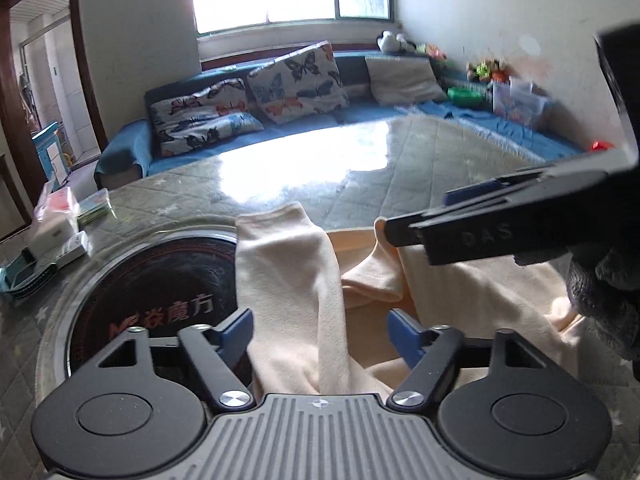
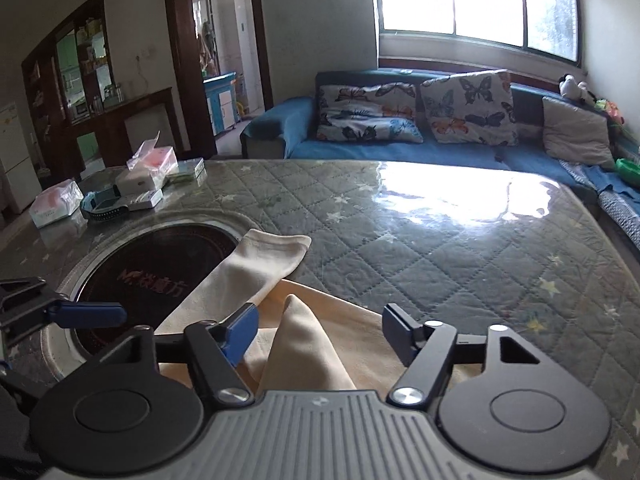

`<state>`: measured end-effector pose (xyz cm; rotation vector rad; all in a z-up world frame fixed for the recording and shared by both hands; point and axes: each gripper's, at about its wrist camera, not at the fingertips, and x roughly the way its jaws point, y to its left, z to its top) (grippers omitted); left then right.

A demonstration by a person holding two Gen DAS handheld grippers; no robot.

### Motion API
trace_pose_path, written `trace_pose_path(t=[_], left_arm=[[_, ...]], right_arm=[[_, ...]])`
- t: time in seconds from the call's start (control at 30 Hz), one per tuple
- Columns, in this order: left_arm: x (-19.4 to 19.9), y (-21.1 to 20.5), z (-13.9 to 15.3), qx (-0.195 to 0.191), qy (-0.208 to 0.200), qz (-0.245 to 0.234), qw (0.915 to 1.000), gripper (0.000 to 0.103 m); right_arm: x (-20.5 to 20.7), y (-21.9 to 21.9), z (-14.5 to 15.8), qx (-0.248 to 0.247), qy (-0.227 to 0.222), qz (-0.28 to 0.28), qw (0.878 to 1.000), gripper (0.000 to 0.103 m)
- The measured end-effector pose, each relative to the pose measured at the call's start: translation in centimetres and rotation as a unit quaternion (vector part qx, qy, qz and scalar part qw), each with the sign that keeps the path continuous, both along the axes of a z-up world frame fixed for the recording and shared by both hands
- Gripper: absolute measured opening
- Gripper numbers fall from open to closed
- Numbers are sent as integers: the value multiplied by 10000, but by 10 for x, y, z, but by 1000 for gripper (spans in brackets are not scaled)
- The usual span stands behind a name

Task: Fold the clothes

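Where left gripper [image 1: 320,336] gapes wide, holding nothing: cream garment [image 1: 292,280] between fingers, quilted table [image 1: 440,152] ahead, sofa [image 1: 280,120] beyond. Right gripper [image 2: 320,332], equally wide and holding nothing, above garment; bare quilt ahead, boxes [image 2: 140,176] far left.

A home living room: blue sofa [image 2: 400,148] with butterfly cushions [image 2: 468,108], window [image 2: 476,4], quilted table [image 2: 400,240].

A quilted, star-printed bench [image 2: 420,240] carries a cream garment [image 1: 288,280] partly over its round dark inset [image 2: 152,264], with boxes and packets [image 2: 136,184] at the far-left edge
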<state>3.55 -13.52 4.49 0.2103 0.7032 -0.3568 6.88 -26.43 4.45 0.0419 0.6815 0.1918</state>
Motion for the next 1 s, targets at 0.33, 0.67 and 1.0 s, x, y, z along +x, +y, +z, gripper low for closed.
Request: trace_pose_path(t=[0.33,0.67,1.0], left_arm=[[15,0,-19,48,174,65,9998,12],[-3,28,0,-301,-74,561,9979,3],[-31,56,14,-529,-232,869,9945,3]], right_arm=[[12,-1,-25,137,353,1,9993,20],[-26,-25,7,280,-273,-513,9979,3],[-35,-20,10,233,-220,-313,9990,24]])
